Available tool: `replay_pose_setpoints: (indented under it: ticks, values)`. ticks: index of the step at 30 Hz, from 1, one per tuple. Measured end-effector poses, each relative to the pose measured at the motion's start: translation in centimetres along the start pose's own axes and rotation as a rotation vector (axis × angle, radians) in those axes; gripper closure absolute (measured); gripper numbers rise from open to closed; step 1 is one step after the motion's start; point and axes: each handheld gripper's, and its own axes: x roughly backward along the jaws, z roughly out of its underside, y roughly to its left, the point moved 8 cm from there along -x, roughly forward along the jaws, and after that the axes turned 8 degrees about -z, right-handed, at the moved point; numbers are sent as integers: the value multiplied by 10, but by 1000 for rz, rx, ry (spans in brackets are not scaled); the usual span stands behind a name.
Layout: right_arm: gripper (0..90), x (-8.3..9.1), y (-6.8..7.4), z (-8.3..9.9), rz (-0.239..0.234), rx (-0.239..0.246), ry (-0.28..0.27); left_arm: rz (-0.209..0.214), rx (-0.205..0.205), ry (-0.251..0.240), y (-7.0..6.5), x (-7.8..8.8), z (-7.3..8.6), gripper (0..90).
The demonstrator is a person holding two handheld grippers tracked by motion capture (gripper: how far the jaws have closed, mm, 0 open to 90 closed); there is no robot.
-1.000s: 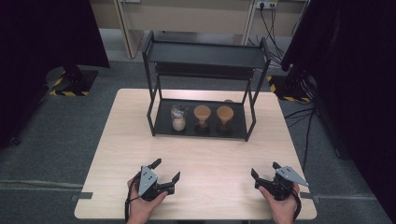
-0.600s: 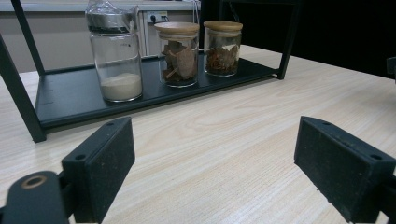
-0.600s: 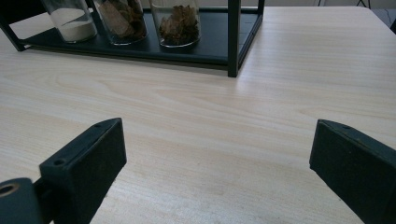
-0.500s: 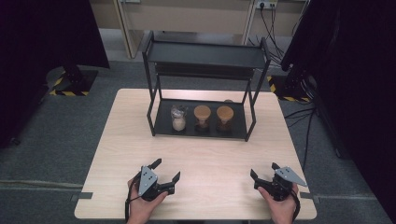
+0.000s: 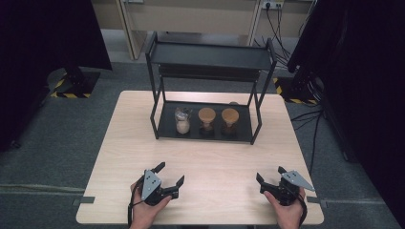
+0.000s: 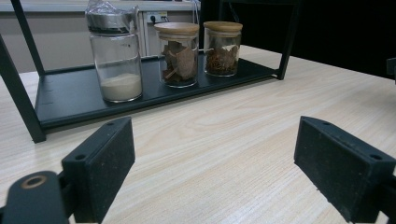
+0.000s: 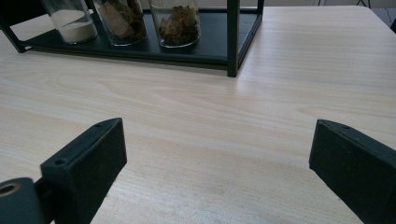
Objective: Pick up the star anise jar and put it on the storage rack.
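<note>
A black two-tier metal rack point(image 5: 206, 57) stands at the far middle of the wooden table point(image 5: 205, 162). On its bottom shelf point(image 6: 70, 95) stand a glass shaker with white powder point(image 5: 182, 120) point(image 6: 116, 58) point(image 7: 70, 18) and two wood-lidded jars point(image 5: 207, 119) point(image 5: 229, 119) point(image 6: 177, 53) point(image 6: 222, 46) point(image 7: 122, 16) point(image 7: 179, 21). My left gripper point(image 5: 170, 174) point(image 6: 210, 172) rests near the front edge, open and empty. My right gripper point(image 5: 270, 174) point(image 7: 217, 172) lies at the front right, open and empty too.
Dark curtains hang on both sides of the table. Cables point(image 5: 282, 24) trail on the grey floor behind the rack, and a black base with yellow-striped tape point(image 5: 71, 83) sits at the far left. Bare tabletop lies between the grippers and the rack.
</note>
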Motion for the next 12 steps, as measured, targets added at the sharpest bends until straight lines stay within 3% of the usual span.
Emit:
replay_pose_setpoints:
  ticks: [12]
  values:
    - [41,1,1,0,-5,10,-7,-1,16,0,2,0,0,119]
